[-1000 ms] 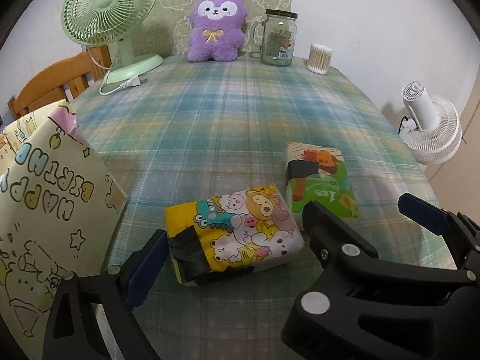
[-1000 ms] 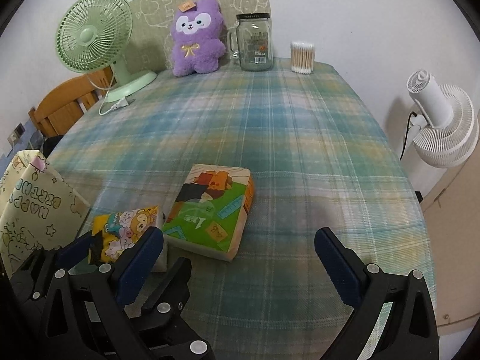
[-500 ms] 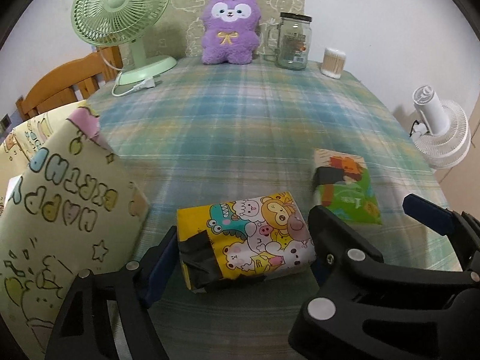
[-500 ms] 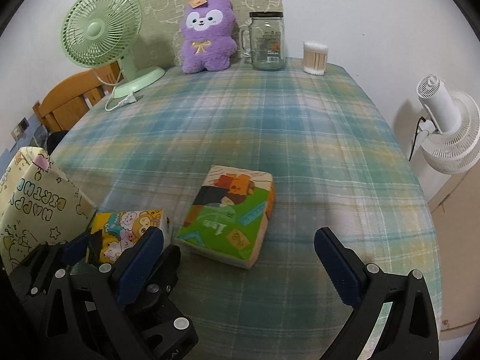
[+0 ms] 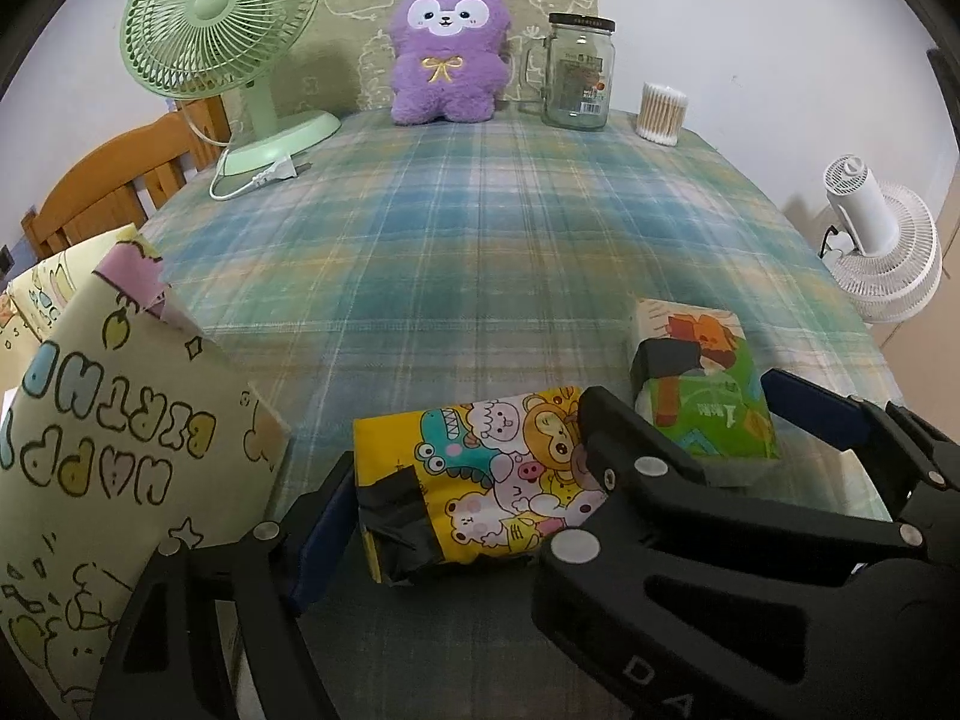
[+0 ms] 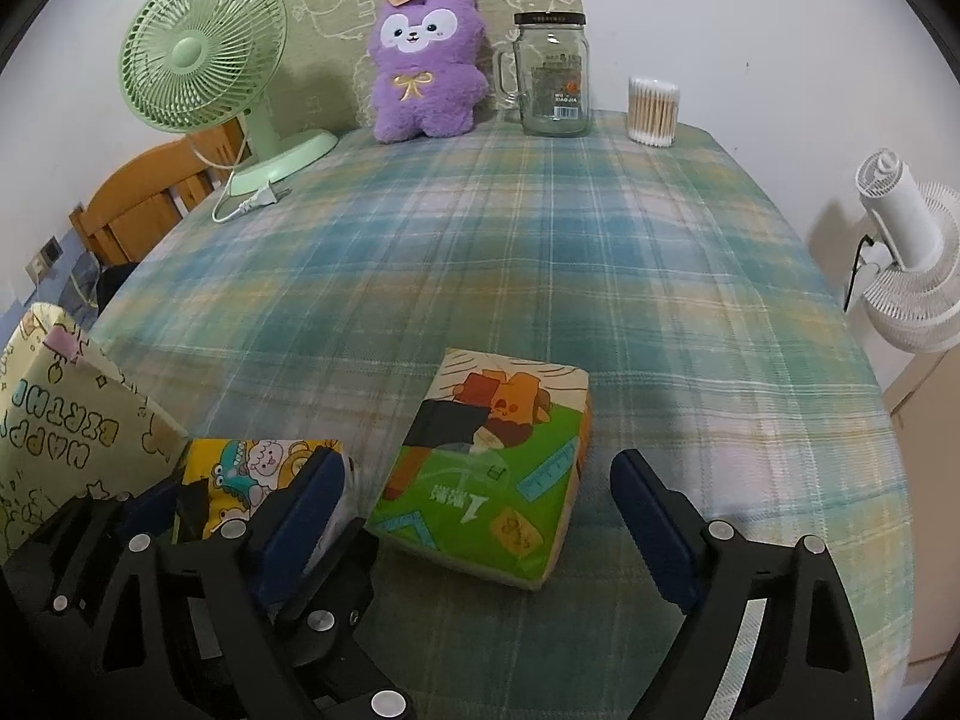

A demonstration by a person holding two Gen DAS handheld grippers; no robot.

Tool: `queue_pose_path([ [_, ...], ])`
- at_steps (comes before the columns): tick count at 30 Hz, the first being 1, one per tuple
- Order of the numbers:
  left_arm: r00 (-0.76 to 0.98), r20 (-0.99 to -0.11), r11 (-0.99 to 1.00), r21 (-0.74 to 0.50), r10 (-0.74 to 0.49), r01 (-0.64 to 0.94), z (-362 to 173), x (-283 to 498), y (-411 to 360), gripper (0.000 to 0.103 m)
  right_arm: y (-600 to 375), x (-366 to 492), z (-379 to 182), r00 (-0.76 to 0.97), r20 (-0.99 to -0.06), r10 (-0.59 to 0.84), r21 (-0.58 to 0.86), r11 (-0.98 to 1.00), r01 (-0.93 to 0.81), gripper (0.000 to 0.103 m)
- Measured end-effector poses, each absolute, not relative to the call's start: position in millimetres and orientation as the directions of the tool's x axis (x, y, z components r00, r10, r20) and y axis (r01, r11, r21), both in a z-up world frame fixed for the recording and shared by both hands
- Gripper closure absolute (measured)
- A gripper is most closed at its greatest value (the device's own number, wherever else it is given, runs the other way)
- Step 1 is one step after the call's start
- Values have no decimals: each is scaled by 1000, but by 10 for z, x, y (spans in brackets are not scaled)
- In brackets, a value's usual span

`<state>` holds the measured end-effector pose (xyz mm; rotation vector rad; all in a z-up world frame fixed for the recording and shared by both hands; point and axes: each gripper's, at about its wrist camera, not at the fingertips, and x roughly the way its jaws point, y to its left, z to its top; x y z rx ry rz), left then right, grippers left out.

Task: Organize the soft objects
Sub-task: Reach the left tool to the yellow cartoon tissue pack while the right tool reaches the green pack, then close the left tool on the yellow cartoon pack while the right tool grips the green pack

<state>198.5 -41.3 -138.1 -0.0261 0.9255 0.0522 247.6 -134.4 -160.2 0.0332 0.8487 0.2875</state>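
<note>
Two soft tissue packs are set near the front edge of the plaid-clothed desk [image 5: 480, 252], each straddled by its own gripper; the yellow cartoon tissue pack [image 5: 480, 480] is bracketed by the left gripper [image 5: 462, 492], whose jaws appear closed onto its two ends, presumably for a lift. The green tissue pack [image 6: 492, 468] lies between the jaws of the right gripper [image 6: 480, 504]; those jaws have just been closing but stand apart from its sides, nothing being held. A birthday gift bag [image 5: 90, 450] stands just left of the yellow pack, probably as the intended container; the purple plush toy [image 5: 447, 48] is left at the far edge.
</note>
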Motion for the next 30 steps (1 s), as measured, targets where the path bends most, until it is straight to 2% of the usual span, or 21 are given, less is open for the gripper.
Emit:
queue_pose_path([
  [6, 605, -796, 998, -11, 24, -55, -1386, 2022, -414, 21, -1360, 2493, -1603, 630, -723, 284, 171, 957, -235, 19],
  [7, 605, -796, 998, -13, 23, -55, -1387, 2029, -413, 21, -1362, 2487, -1597, 633, -720, 283, 172, 957, -232, 24],
  [8, 604, -796, 998, -13, 23, -56, -1389, 2032, -411, 20, -1360, 2469, -1582, 646, -716, 267, 159, 962, -221, 36],
  [9, 606, -795, 998, -9, 26, -55, -1390, 2029, -415, 20, -1355, 2468, -1581, 653, -721, 234, 132, 970, -202, 43],
  [10, 608, -793, 999, -3, 31, -54, -1390, 2025, -423, 20, -1361, 2476, -1589, 653, -723, 225, 128, 973, -193, 44],
  [30, 614, -789, 1000, 9, -2, 15, -1356, 1889, -557, 25, -1523, 2269, -1594, 642, -735, 218, 146, 975, -165, 47],
])
